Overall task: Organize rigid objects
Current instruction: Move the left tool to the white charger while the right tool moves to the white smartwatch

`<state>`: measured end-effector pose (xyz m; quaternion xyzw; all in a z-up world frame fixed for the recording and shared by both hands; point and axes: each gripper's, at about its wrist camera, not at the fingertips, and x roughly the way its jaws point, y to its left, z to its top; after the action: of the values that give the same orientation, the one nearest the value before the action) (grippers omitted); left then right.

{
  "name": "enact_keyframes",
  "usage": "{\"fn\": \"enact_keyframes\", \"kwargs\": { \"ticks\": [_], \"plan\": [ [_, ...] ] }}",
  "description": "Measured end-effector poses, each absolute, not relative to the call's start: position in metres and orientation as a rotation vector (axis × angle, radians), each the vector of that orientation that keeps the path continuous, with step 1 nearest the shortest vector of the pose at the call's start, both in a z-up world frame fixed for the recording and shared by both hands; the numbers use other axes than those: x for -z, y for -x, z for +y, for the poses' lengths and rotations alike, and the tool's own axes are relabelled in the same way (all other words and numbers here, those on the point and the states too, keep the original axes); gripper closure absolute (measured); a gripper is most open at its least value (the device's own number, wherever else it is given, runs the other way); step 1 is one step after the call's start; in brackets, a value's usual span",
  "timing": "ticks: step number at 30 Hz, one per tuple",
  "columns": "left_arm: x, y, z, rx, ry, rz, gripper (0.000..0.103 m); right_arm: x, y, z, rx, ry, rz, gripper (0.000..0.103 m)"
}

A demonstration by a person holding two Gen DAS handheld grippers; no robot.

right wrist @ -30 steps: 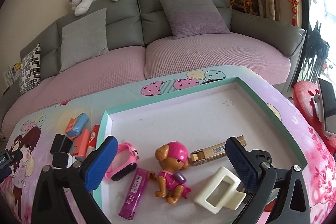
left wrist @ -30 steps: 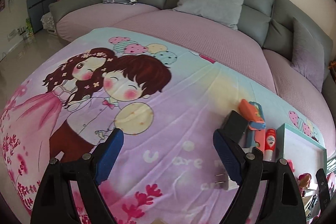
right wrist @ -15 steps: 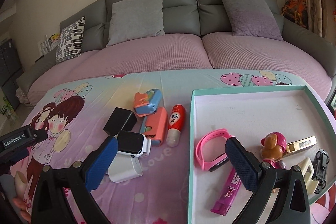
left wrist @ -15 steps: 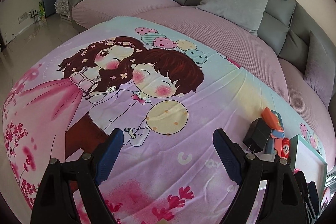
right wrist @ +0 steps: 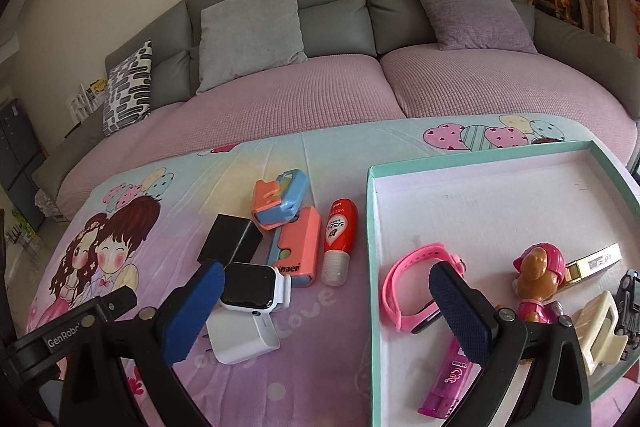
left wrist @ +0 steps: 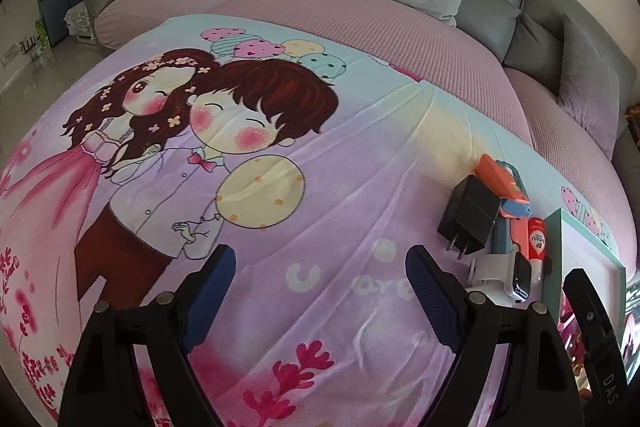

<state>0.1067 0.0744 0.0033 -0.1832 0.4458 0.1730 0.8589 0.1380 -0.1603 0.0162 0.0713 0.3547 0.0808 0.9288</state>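
The white smartwatch (right wrist: 252, 285) is lying atop the white charger (right wrist: 244, 337), risking slipping while both wide, empty grippers, left gripper (left wrist: 320, 291) and right gripper (right wrist: 326, 311), are hovering.

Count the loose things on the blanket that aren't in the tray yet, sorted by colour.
Black: 1, charger
White: 2, smartwatch, plug adapter
Orange and blue: 2, upper case, lower case
Red: 1, glue bottle
Total: 6

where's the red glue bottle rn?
Right wrist view: the red glue bottle lies on the blanket, left of the teal tray and outside it, right beside the coral case.
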Motion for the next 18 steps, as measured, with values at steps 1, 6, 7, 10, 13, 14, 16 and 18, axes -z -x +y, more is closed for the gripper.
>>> {"fn": "enact_keyframes", "kwargs": {
  "ticks": [1, 6, 7, 10, 13, 14, 16, 18],
  "plan": [
    [-0.002, -0.109, 0.069, -0.34, 0.376, 0.945, 0.015, -0.016, -0.139, -0.164, -0.156, -0.151, 0.73, 0.0],
    [0.003, -0.119, 0.042, -0.236, 0.329, 0.977, 0.015, -0.018, -0.142, -0.175, -0.125, -0.174, 0.747, 0.0],
    [0.004, -0.12, 0.038, -0.217, 0.328, 0.982, 0.015, -0.019, -0.143, -0.176, -0.119, -0.174, 0.75, 0.0],
    [0.005, -0.124, 0.026, -0.166, 0.31, 0.992, 0.015, -0.021, -0.147, -0.176, -0.119, -0.175, 0.756, 0.0],
    [0.006, -0.126, 0.015, -0.122, 0.282, 1.001, 0.015, -0.023, -0.151, -0.175, -0.105, -0.161, 0.752, 0.0],
    [0.006, -0.127, 0.012, -0.109, 0.273, 1.004, 0.015, -0.023, -0.152, -0.176, -0.102, -0.161, 0.75, 0.0],
    [0.005, -0.128, 0.006, -0.091, 0.258, 1.004, 0.015, -0.022, -0.152, -0.177, -0.097, -0.161, 0.75, 0.0],
    [0.005, -0.13, 0.002, -0.064, 0.247, 1.003, 0.015, -0.02, -0.153, -0.179, -0.088, -0.16, 0.759, 0.0]
  ]
}}
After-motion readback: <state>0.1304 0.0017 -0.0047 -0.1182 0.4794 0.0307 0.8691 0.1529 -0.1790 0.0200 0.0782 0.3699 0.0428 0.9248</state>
